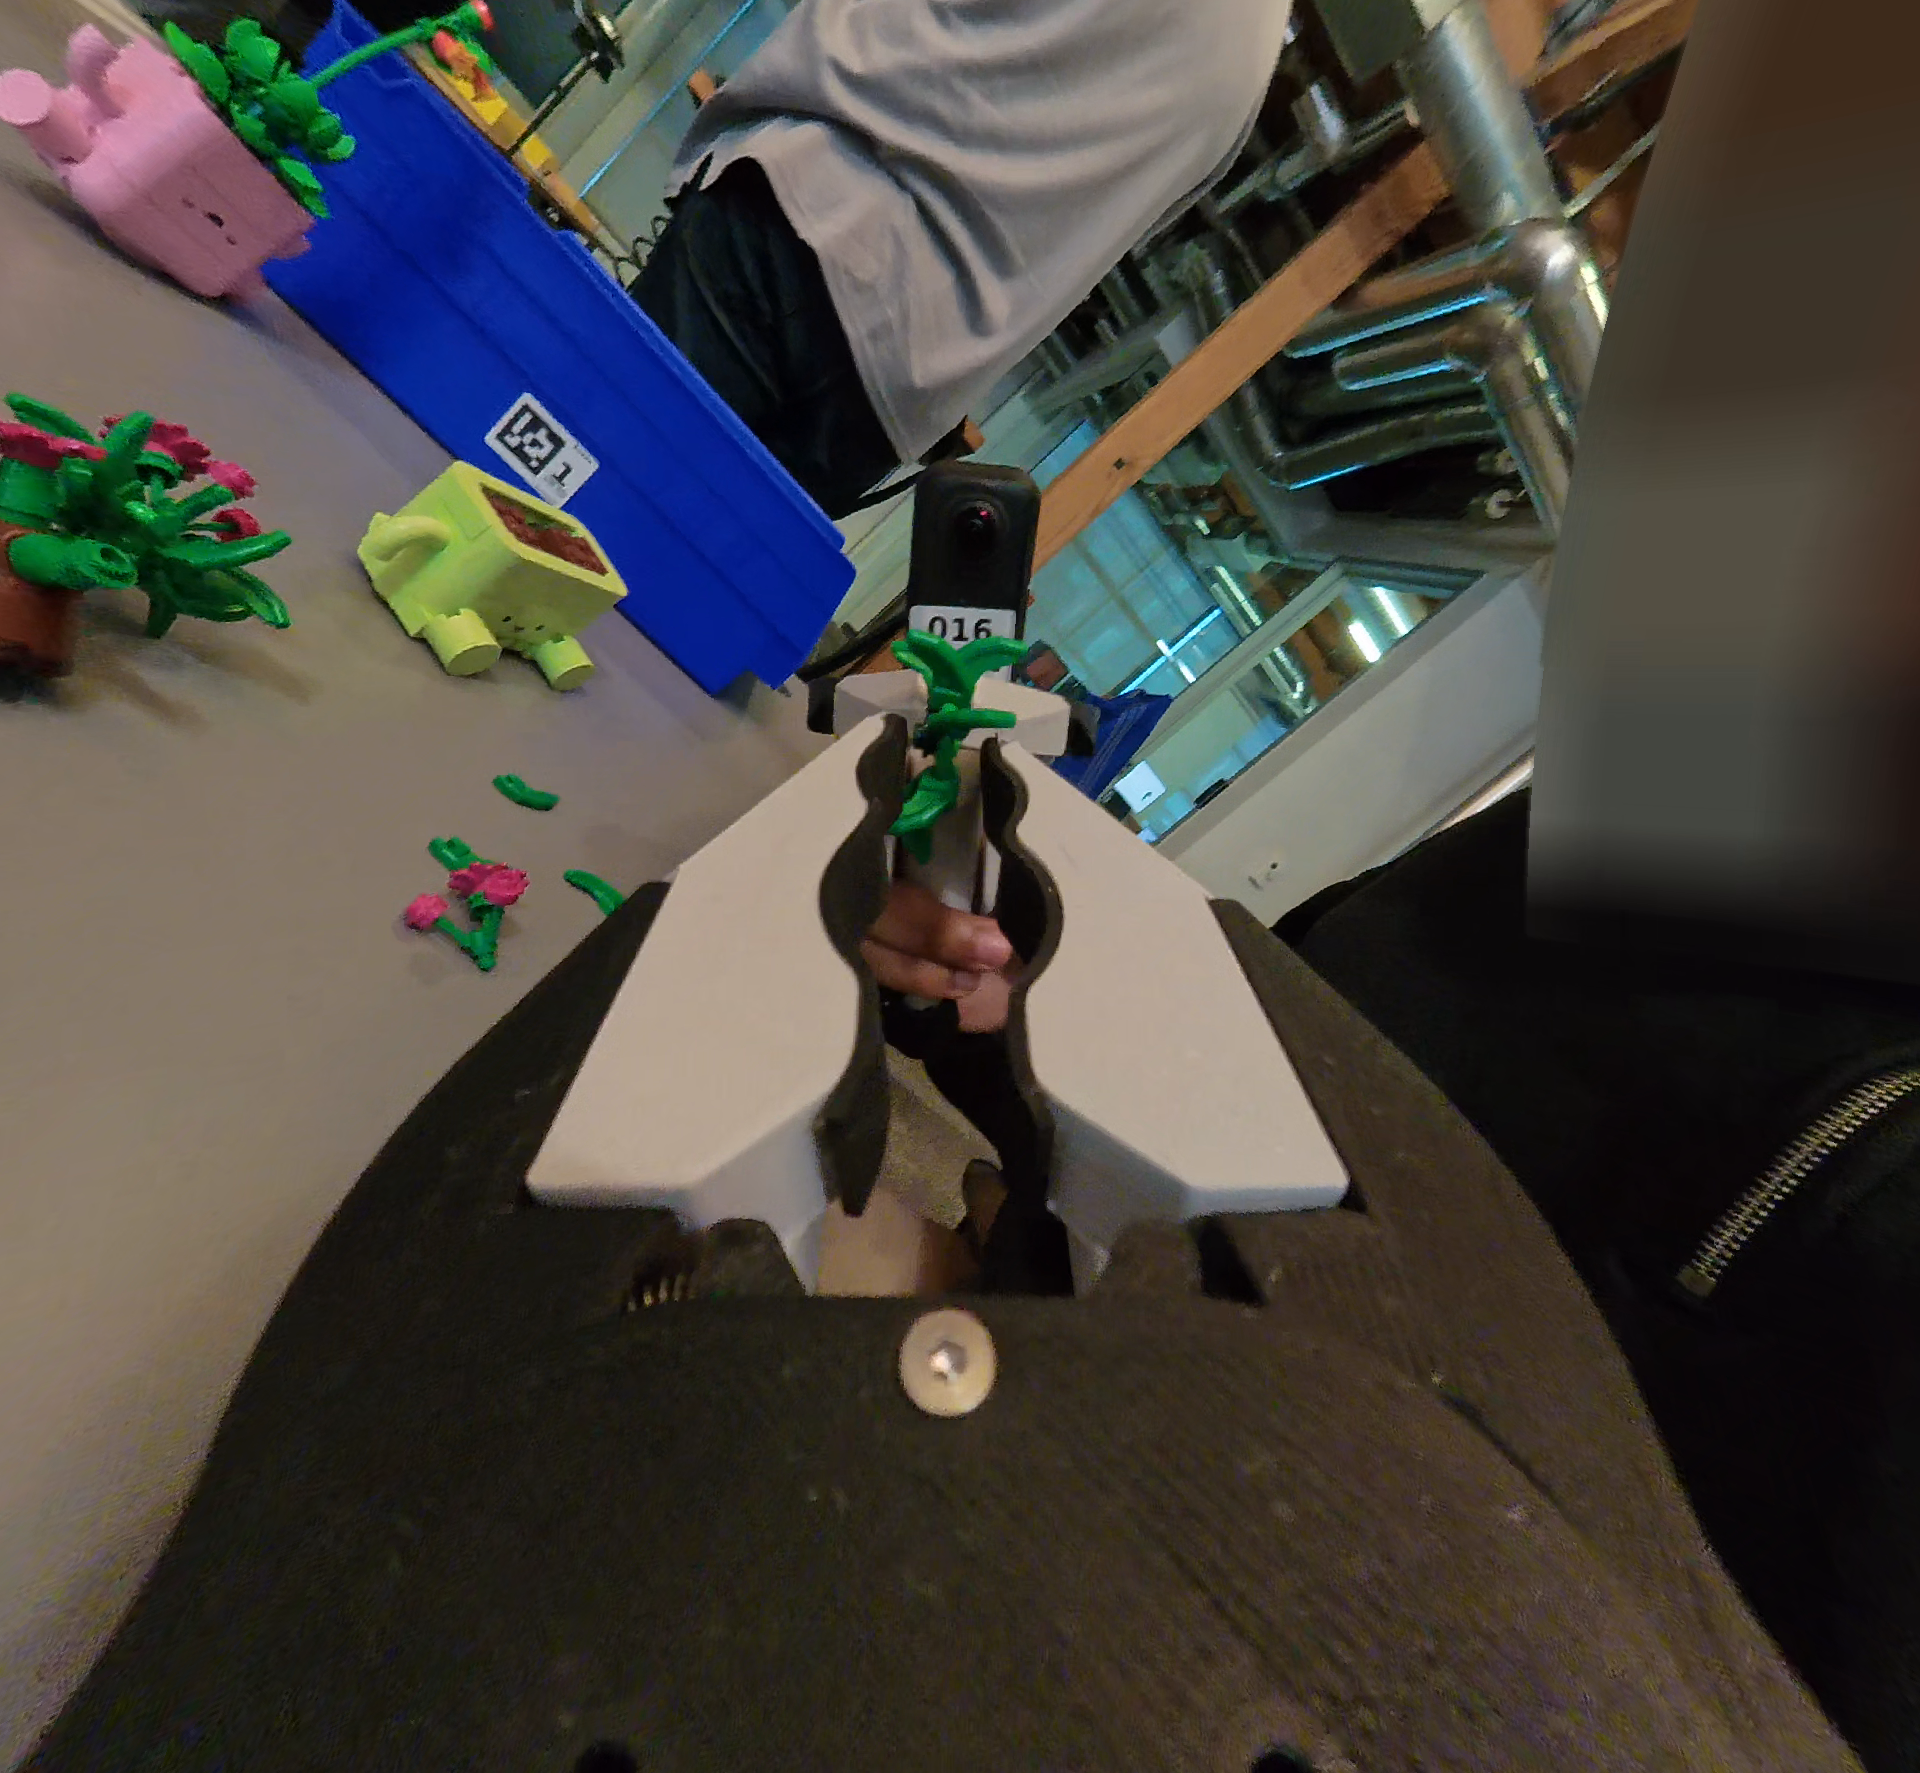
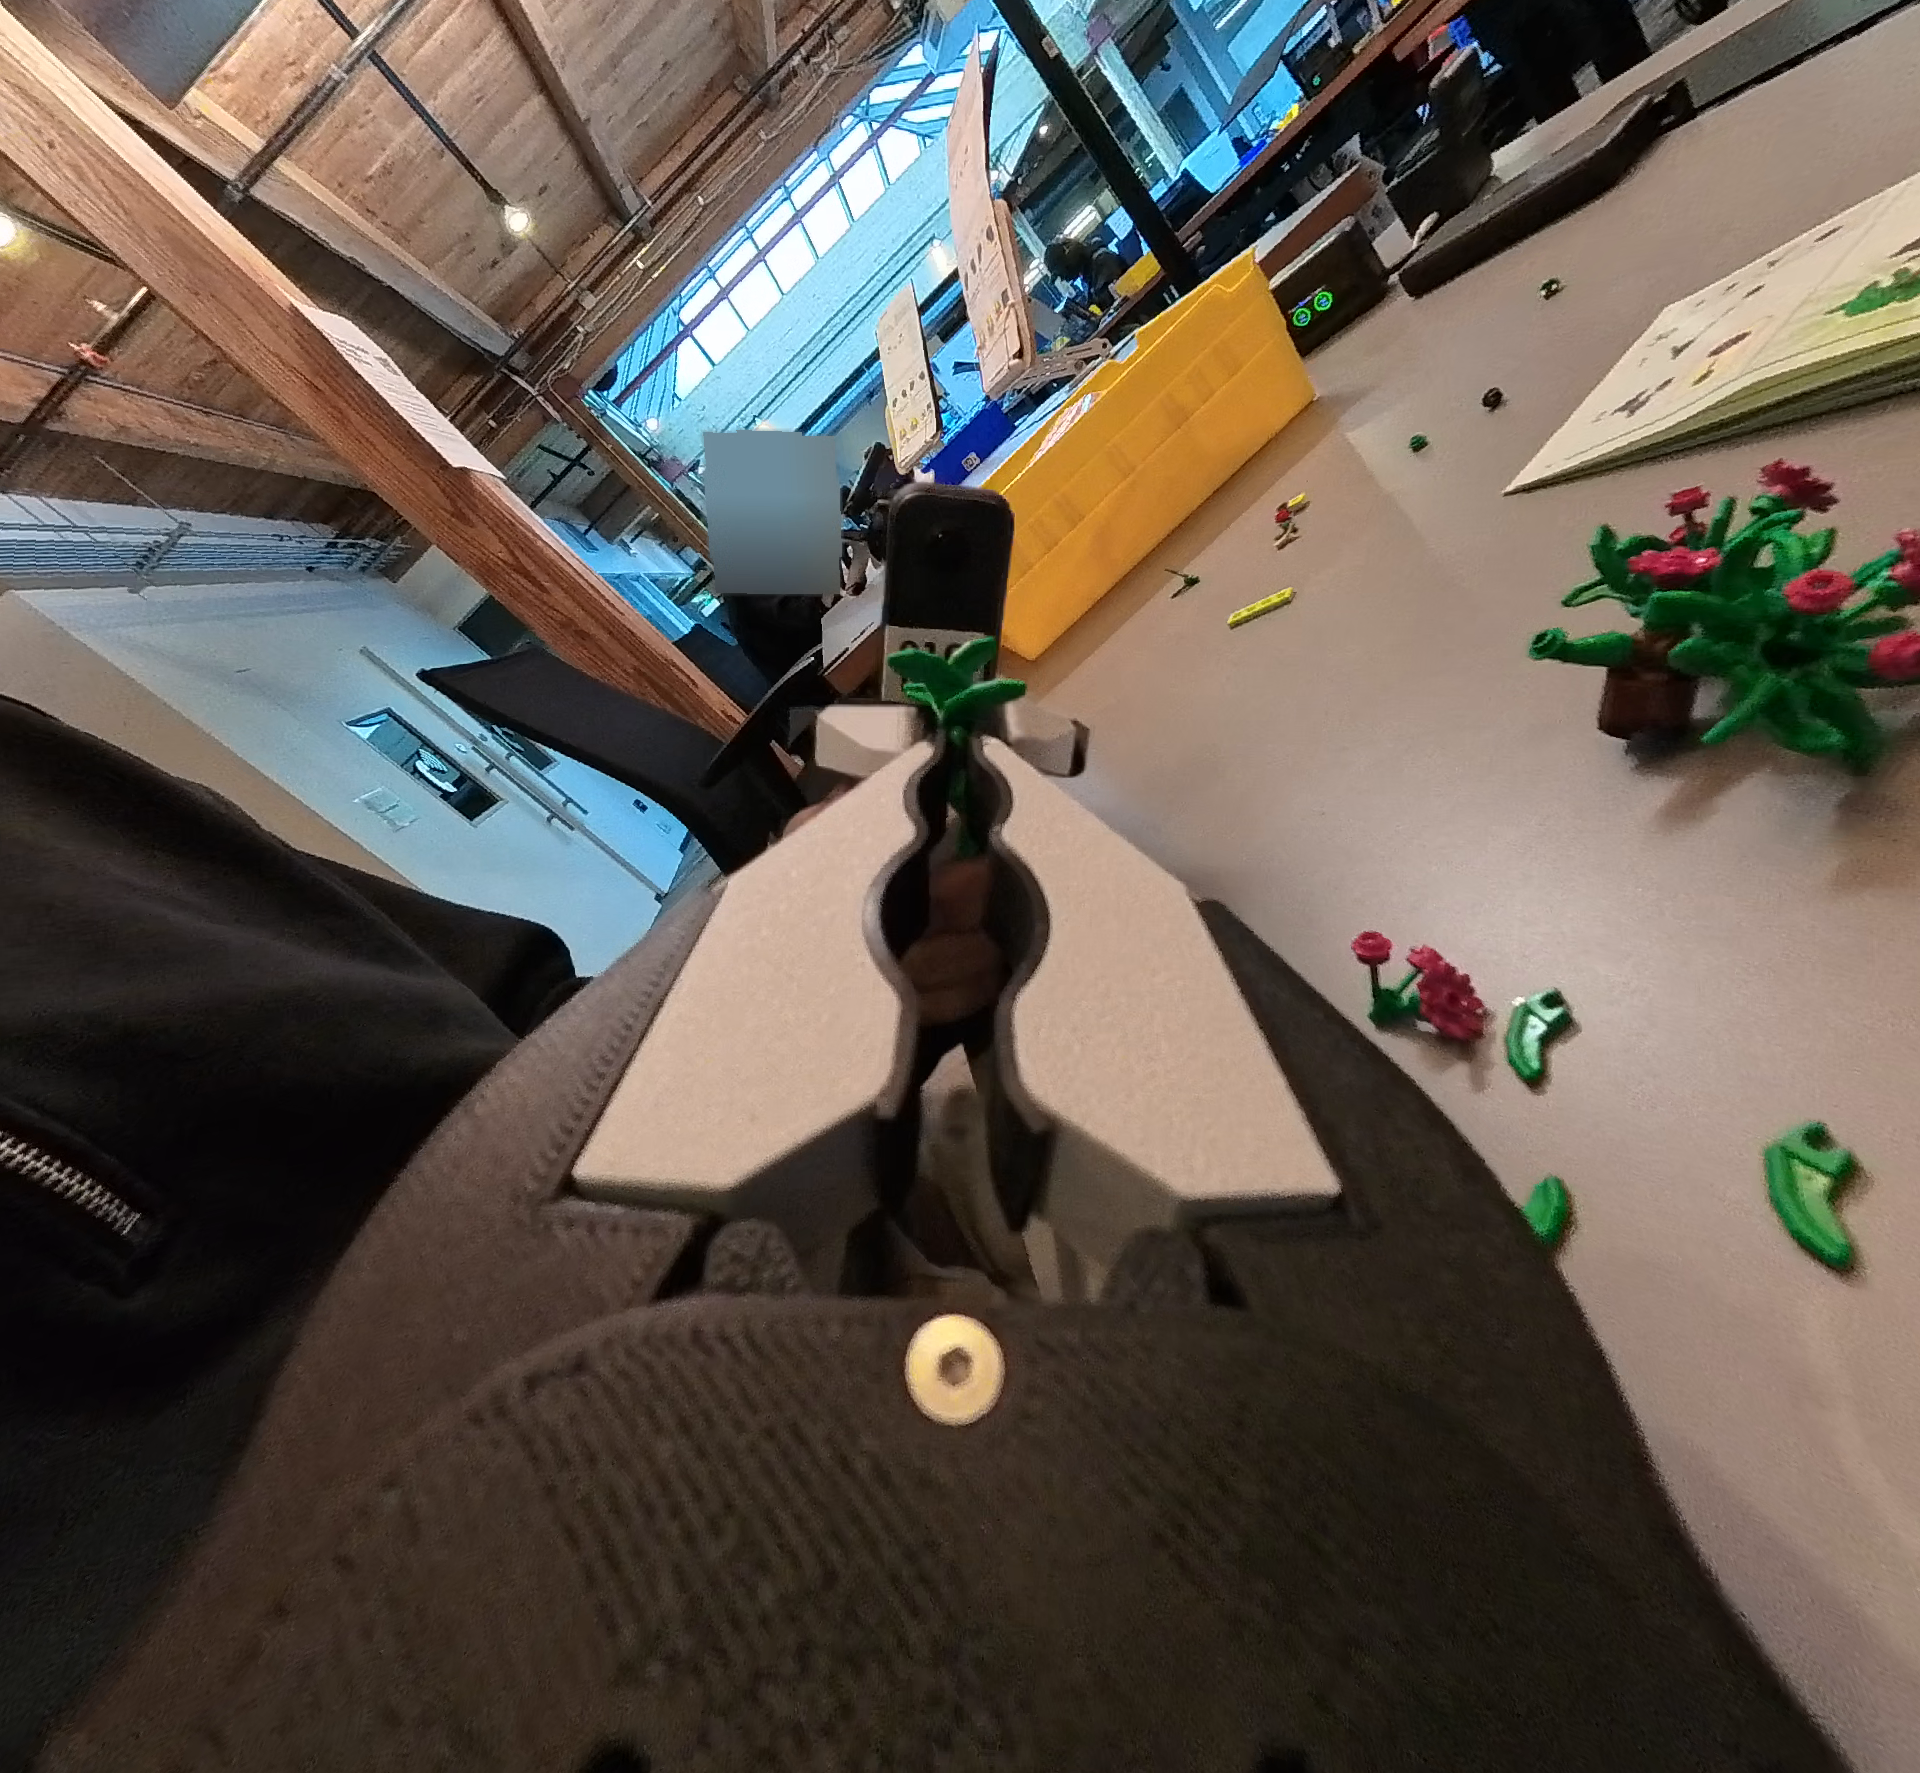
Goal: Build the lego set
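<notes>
Grey table (image 2: 1351,788) | both tools pinch green stem (image 1: 951,747), base hidden between fingers

A green leafy stem (image 1: 951,736) stands up between the tips of the two facing grippers, its fronds fanning out at the top and one leaf drooping lower down. On the grey table (image 1: 260,1048), a finished plant with green leaves and dark red flowers (image 2: 1756,622) sits in a brown pot. A lime-green square pot (image 1: 488,570) with brown studs on top lies near it, and a pink pot (image 1: 166,165) with green foliage lies farther back. Loose red flowers on green stems (image 2: 1423,991) and separate curved green leaves (image 2: 1808,1193) lie scattered nearer.
</notes>
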Available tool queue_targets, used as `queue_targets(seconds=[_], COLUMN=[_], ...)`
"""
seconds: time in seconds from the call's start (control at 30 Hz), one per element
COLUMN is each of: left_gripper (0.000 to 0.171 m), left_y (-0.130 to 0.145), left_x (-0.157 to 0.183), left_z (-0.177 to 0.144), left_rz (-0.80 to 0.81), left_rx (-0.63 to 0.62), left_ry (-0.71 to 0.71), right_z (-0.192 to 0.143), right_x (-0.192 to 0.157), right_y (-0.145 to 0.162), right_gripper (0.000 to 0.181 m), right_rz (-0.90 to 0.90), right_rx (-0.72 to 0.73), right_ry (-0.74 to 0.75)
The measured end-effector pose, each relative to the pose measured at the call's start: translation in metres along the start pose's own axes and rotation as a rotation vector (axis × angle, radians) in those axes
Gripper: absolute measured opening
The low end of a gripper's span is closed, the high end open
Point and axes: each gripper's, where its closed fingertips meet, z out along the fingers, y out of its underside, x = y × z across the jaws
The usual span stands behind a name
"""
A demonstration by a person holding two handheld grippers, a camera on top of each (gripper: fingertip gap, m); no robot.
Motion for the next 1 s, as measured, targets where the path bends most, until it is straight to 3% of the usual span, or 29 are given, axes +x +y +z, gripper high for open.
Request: queue_targets(seconds=[0.8, 1.0], left_gripper=[0.008, 0.008], left_y=[0.0000, 0.0012], left_x=[-0.0042, -0.0028], left_z=[-0.0018, -0.0010], left_rz=[-0.064, -0.085], left_rx=[0.006, 0.008], left_ry=[-0.016, -0.004], right_z=[0.0019, -0.0008], right_x=[0.0050, 0.0062], right_y=[0.0032, 0.0029], right_gripper=[0.001, 0.009], right_rz=[-0.108, -0.169], right_rx=[-0.026, -0.046], right_ry=[0.058, 0.079])
